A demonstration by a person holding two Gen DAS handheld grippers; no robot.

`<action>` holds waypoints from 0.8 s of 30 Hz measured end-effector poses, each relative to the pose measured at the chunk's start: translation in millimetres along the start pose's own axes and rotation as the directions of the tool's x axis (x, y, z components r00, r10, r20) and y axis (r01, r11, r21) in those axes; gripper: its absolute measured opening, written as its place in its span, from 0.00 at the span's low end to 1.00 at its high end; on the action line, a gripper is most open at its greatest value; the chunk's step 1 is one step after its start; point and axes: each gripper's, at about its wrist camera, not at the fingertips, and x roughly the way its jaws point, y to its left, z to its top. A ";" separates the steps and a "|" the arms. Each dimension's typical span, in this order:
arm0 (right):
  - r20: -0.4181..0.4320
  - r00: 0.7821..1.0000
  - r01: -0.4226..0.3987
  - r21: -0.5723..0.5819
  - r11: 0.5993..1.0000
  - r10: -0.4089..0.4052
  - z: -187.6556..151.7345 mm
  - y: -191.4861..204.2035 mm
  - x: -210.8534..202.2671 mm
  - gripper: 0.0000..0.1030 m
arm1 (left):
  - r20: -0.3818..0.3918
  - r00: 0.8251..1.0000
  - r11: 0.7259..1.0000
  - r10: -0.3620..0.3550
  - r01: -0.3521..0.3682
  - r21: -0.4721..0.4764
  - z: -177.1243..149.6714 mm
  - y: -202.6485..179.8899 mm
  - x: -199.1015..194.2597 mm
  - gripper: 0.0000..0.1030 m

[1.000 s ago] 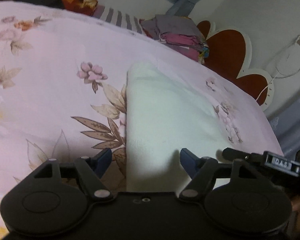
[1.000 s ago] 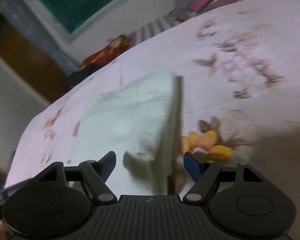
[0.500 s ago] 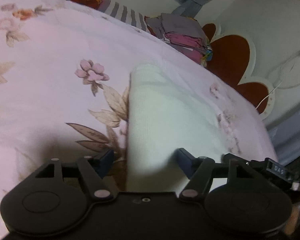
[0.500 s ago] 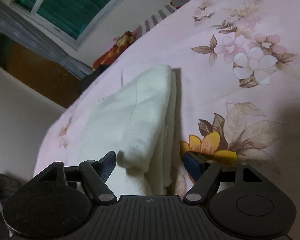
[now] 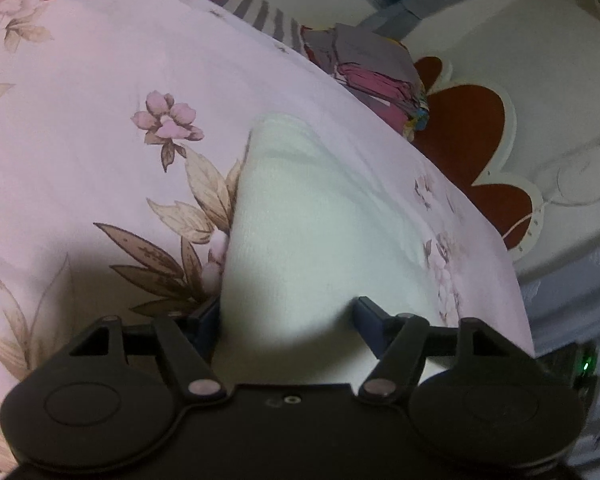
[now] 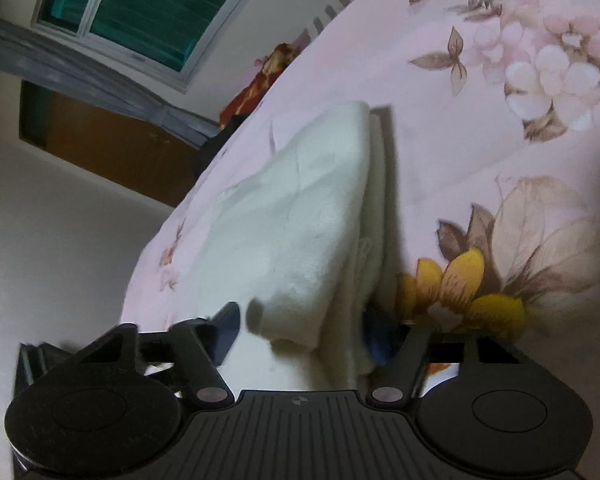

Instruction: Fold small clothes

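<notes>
Your left tongs (image 5: 288, 322) sit right at the near end of the cloth (image 5: 308, 232), jaws spread wide. The white fabric fills the gap between the two blue tips, and the left one is tucked against the cloth's folded edge. Nothing is pinched there; the grip is released.

Your right tongs (image 6: 300, 328) are spread too. A folded corner of the cloth (image 6: 300, 216) hangs down between the blue fingers; the left finger (image 6: 226, 326) stands clear of it, while the right one is half buried behind the stacked layers, so you cannot tell whether it touches them. The jaws are not clamped on anything.

The cloth itself lies folded on the bed (image 5: 80, 128), a thick white bundle running away from both tongs across the pink flowered sheet. From the right wrist you see its layers stacked along the right edge, just beside a yellow flower (image 6: 456, 284) printed on the sheet. From the left wrist its left edge lies over brown printed leaves (image 5: 180, 240).

Farther off, at the bed's far side, there's a pile of folded clothes (image 5: 376, 80) in grey and pink, with a striped piece (image 5: 260, 16) next to it. Beyond that, a red flower-shaped shape (image 5: 476, 128) shows against the wall. The right wrist view catches a window (image 6: 148, 8) high up.
</notes>
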 end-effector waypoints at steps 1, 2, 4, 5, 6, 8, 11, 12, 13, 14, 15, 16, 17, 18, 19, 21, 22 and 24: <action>0.004 1.000 0.006 0.014 1.000 -0.006 0.8 -4.9 -2.0 0.45 | -0.001 1.000 1.000 0.006 -0.006 0.001 1.3 -0.8 0.7 0.64; 0.005 1.000 -0.006 0.033 0.999 0.006 1.1 -8.9 -3.2 0.45 | -0.003 1.000 1.000 0.019 -0.019 0.014 2.1 -3.5 2.0 0.64; -0.001 1.000 0.008 0.016 1.000 -0.008 0.8 -6.0 -2.8 0.45 | -0.003 0.998 0.996 0.066 -0.066 0.057 1.3 -12.7 5.6 0.65; -0.007 0.999 0.032 -0.013 0.999 -0.032 1.6 -0.2 -1.6 0.45 | 0.000 0.996 0.992 0.090 -0.090 0.091 0.1 -19.2 8.1 0.64; -0.012 0.998 0.063 -0.046 0.997 -0.063 2.2 6.7 -0.1 0.44 | 0.004 0.993 0.984 0.117 -0.116 0.135 -1.1 -26.5 11.0 0.58; 0.002 0.990 0.139 -0.139 0.981 -0.140 6.3 25.8 9.1 0.36 | 0.028 0.991 0.967 0.131 -0.134 0.214 -3.3 -40.3 13.2 0.41; 0.079 0.973 0.232 -0.276 0.933 -0.219 -7.9 54.1 6.9 0.31 | 0.078 0.987 0.940 0.142 -0.159 0.301 -7.4 -57.4 7.2 0.35; 0.104 0.968 0.248 -0.303 0.920 -0.227 -12.7 61.8 5.0 0.30 | 0.090 0.986 0.934 0.137 -0.159 0.320 -8.8 -60.5 3.8 0.34; 0.126 0.965 0.261 -0.322 0.910 -0.232 -17.4 69.7 1.7 0.30 | 0.099 0.987 0.930 0.127 -0.153 0.334 -9.8 -62.3 -0.3 0.34; 0.136 0.962 0.270 -0.330 0.904 -0.238 -19.6 75.5 -0.5 0.30 | 0.102 0.988 0.928 0.113 -0.142 0.344 -10.0 -62.8 -4.7 0.34; 0.143 0.959 0.281 -0.337 0.898 -0.246 -26.5 77.6 -5.3 0.30 | 0.104 0.989 0.926 0.102 -0.133 0.354 -9.8 -62.6 -9.3 0.34; 0.154 0.955 0.293 -0.345 0.892 -0.254 -27.6 82.5 -5.8 0.30 | 0.106 0.990 0.922 0.096 -0.128 0.364 -9.5 -61.9 -13.9 0.34; 0.164 0.952 0.301 -0.351 0.887 -0.258 -30.3 88.8 -7.5 0.30 | 0.105 0.991 0.919 0.088 -0.122 0.376 -8.8 -60.5 -19.7 0.34; 0.173 0.949 0.309 -0.357 0.882 -0.262 -33.7 96.3 -8.6 0.30 | 0.105 0.991 0.916 0.080 -0.115 0.384 -7.8 -59.1 -25.4 0.34; 0.182 0.947 0.315 -0.360 0.878 -0.266 -34.6 104.4 -7.0 0.30 | 0.107 0.992 0.914 0.072 -0.108 0.390 -7.0 -58.4 -31.1 0.34; 0.201 0.941 0.330 -0.365 0.871 -0.272 -41.1 118.8 -5.4 0.30 | 0.111 0.992 0.909 0.058 -0.099 0.405 -2.7 -55.4 -42.5 0.34; 0.210 0.938 0.336 -0.370 0.866 -0.274 -43.2 127.4 1.8 0.30 | 0.112 0.992 0.906 0.053 -0.095 0.413 0.9 -52.4 -49.4 0.34; 0.223 0.935 0.343 -0.381 0.858 -0.275 -51.5 145.0 8.7 0.30 | 0.117 0.992 0.899 0.044 -0.090 0.429 7.7 -42.5 -65.0 0.34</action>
